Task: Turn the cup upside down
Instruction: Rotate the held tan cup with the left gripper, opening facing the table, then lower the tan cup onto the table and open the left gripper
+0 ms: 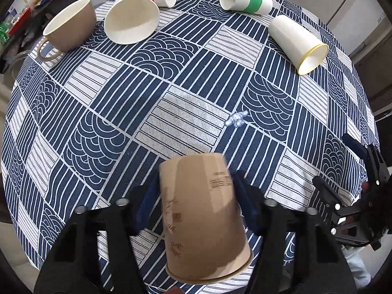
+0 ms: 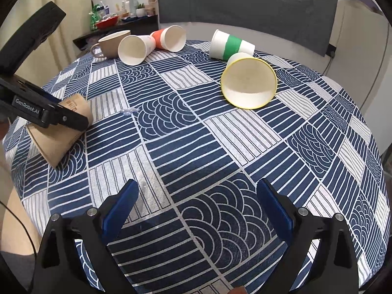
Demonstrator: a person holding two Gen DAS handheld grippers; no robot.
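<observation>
My left gripper (image 1: 194, 186) is shut on a brown paper cup (image 1: 203, 218), its blue pads pressing both sides. The cup's closed base points away from the camera and its rim is nearest. In the right wrist view the same cup (image 2: 57, 137) is tilted, rim down near the cloth at the table's left edge, with the left gripper (image 2: 49, 116) clamped on it. My right gripper (image 2: 196, 204) is open and empty above the near part of the table; it also shows at the right edge of the left wrist view (image 1: 352, 186).
On the blue patterned tablecloth (image 2: 196, 142) lie several tipped cups: a yellow-rimmed white cup (image 2: 248, 82), a green-banded cup (image 2: 230, 45), an orange cup (image 2: 169, 38) and a white cup (image 2: 134, 49). A tan mug (image 2: 111, 44) stands upright at the back left. A small clear trinket (image 1: 235, 119) lies mid-table.
</observation>
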